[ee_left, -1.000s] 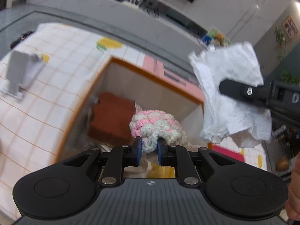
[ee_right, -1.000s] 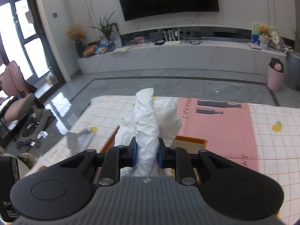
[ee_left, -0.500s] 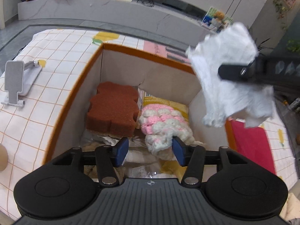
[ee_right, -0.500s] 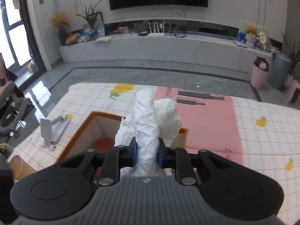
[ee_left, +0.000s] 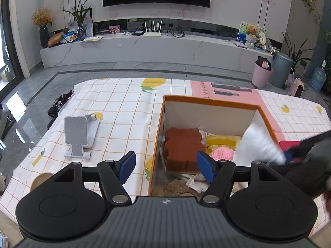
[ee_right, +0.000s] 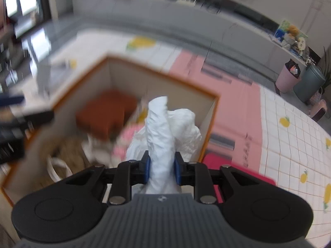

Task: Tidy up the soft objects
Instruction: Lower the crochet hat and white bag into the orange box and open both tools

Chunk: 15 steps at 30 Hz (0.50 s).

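Right wrist view caught the white crumpled paper (ee_right: 163, 136) pinched between the blue pads (ee_right: 147, 168) of the right gripper (ee_right: 161, 168); the jaws, clamped on it, were just beginning to ease apart. A twisted, creased roll of it stood straight out ahead of the fingertips, its long axis running along the fingers, with a looser wrinkled bunch bulging to the right of the roll. Below and beyond the pads sat the box (ee_right: 157, 76), orange-rimmed with pale card walls, blurred by motion.

From the left wrist, the left gripper (ee_left: 166, 166) hung with its jaws wide and opening further, nothing between them. Its left pad (ee_left: 127, 166) stood over the checked cloth (ee_left: 115, 111), its right pad (ee_left: 205, 169) over the inside of the box (ee_left: 206, 101), so the box's near left wall fell in the gap. Just ahead of the right pad lay a rust-brown sponge block (ee_left: 182, 148) with a lobed outline, and right of that pad a pink knitted piece (ee_left: 222, 153) on something yellow (ee_left: 222, 140). Farther right the paper (ee_left: 256, 142) showed as a white smear above the box's right side, the right gripper (ee_left: 289, 155) at its end. A grey phone stand (ee_left: 79, 136) lay well left of the jaws.
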{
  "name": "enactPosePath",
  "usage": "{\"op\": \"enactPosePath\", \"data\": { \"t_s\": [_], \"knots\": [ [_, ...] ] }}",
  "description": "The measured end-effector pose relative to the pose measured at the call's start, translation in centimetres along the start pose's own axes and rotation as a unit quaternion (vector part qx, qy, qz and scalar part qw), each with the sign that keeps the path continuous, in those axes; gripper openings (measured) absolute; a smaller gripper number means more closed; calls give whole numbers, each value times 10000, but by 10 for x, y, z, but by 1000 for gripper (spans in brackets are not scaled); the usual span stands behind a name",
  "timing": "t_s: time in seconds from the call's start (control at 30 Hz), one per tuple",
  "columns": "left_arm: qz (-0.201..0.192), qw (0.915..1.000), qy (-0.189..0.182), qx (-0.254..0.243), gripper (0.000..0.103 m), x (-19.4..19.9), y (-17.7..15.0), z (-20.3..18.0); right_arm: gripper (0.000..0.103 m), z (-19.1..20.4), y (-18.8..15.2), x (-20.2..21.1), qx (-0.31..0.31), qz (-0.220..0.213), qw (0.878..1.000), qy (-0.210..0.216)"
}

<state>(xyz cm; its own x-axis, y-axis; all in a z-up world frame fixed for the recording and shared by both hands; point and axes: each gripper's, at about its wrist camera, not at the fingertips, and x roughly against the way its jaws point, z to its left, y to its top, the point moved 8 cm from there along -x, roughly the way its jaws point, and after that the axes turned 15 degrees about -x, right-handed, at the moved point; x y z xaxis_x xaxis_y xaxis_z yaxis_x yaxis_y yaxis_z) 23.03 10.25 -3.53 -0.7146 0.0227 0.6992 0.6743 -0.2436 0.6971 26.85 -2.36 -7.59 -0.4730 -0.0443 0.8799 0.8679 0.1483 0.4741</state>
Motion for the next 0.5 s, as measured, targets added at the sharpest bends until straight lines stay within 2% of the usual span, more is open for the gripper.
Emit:
{"op": "enactPosePath", "data": {
  "t_s": [0.1,0.2,0.37,0.43,0.5],
  "knots": [
    [78,9999,98,-10,79,-3,-1,0,22,16,-21,-20,442,323,9984,-168],
    [93,9999,107,-52,79,-5,-4,5,25,19,-26,-29,762,297,9952,-533],
    [237,9996,152,-38,79,-10,-9,11,24,23,-30,-27,1066,340,9923,-534],
    [262,9995,169,9,79,-11,-9,13,24,30,-36,-20,1528,305,9861,-579],
    [250,9995,168,-7,79,-11,-8,14,24,37,-43,-16,2074,275,9748,-779]
  ]
}}
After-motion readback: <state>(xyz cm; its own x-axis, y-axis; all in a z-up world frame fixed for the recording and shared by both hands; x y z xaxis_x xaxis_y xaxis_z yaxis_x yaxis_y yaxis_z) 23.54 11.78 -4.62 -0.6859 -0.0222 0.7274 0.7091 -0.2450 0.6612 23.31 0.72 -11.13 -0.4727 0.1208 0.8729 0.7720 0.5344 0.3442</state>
